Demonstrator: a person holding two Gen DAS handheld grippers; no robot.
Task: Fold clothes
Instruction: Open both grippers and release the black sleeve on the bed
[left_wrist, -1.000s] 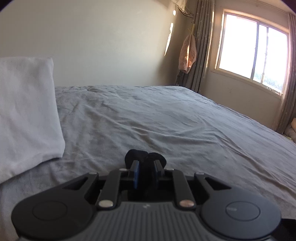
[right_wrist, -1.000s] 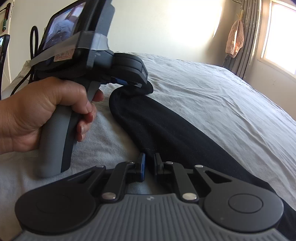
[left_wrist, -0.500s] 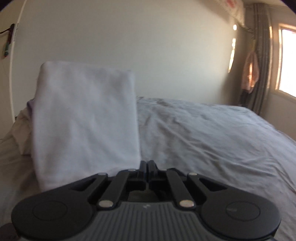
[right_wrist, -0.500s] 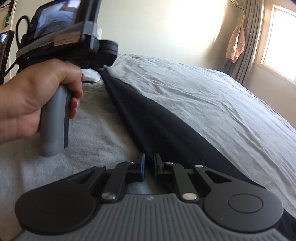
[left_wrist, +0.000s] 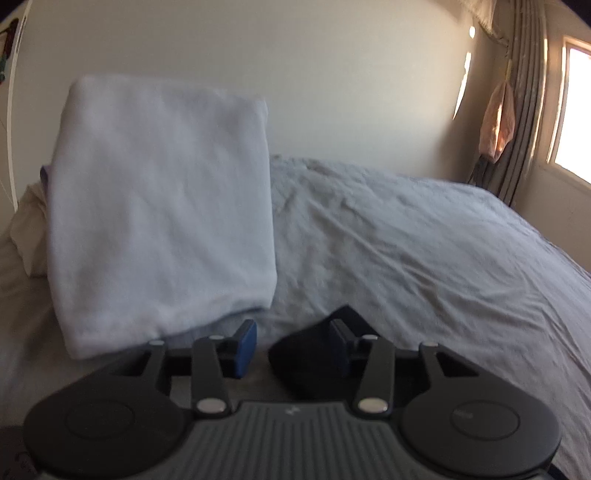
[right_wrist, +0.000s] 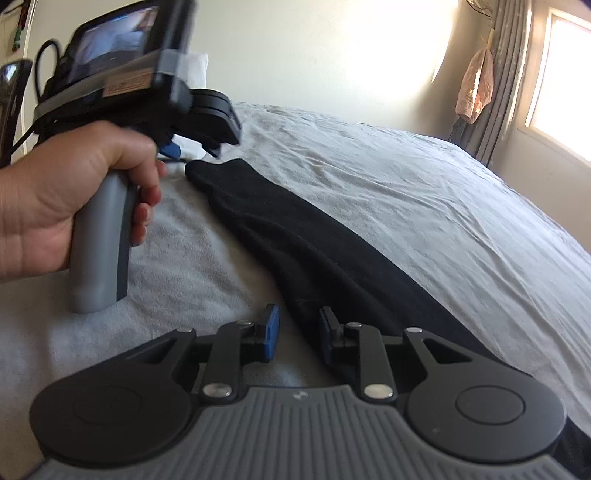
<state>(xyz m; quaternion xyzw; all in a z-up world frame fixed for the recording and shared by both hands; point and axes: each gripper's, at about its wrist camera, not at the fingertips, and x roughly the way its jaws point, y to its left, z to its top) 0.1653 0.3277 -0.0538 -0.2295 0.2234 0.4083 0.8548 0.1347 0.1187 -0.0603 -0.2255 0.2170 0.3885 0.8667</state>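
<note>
Grey bed, both grippers just opened apart, right wrist alone shows long black garment

Your black garment lies as a plain dark strip on the pale grey bed. At its far end sits a folded white towel. Each hand-held gripper, left and right, is black and grey with a blue pad. A peach cloth hangs by the striped grey curtain.

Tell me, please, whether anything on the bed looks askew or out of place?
Nothing stands out. The black garment lies as a long folded strip on the grey bedcover, and the white folded cloth sits neatly beyond it.
</note>
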